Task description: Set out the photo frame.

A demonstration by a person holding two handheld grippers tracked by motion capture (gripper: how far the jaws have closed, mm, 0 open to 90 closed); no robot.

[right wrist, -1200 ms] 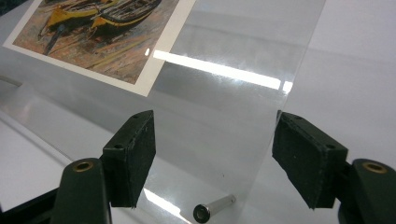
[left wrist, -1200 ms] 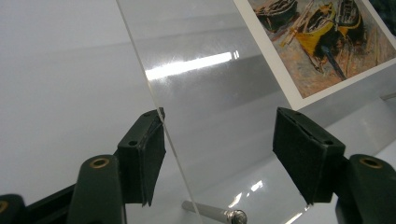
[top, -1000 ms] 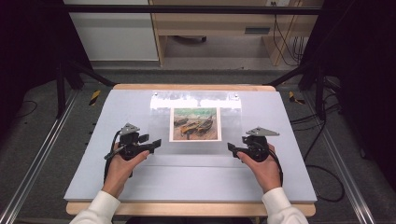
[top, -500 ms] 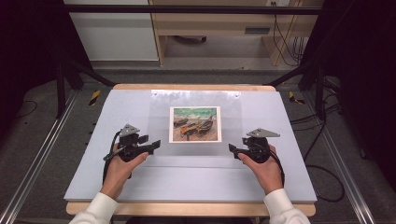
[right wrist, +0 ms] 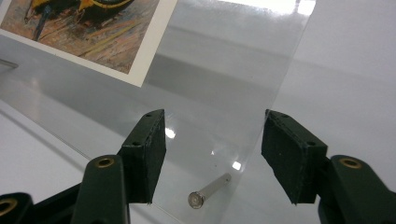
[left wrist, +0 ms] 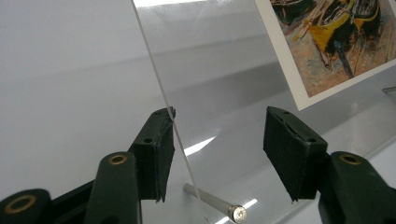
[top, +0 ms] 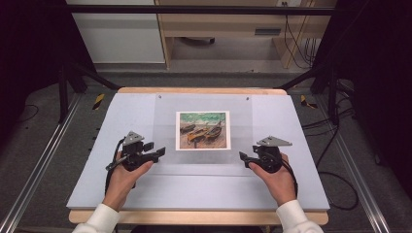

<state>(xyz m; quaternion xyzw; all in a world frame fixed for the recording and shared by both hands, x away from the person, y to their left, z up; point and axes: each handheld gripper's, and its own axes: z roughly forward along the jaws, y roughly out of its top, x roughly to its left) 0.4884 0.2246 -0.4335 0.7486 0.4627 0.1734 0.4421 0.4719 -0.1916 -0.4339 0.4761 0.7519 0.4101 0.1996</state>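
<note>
Bench (top: 97, 189): pale grey top, wooden edge.
On it: clear sheet (top: 165, 104) bearing a boat picture (top: 202, 130), ahead between both grippers.

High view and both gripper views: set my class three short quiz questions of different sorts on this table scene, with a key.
1. True or false: the left gripper is open.
2. The print lies on: A) the clear sheet B) bare table C) the floor.
3. Fill in: a metal ___ lies between the jaws of the right gripper.

Key: 1 true; 2 A; 3 pin.
</note>
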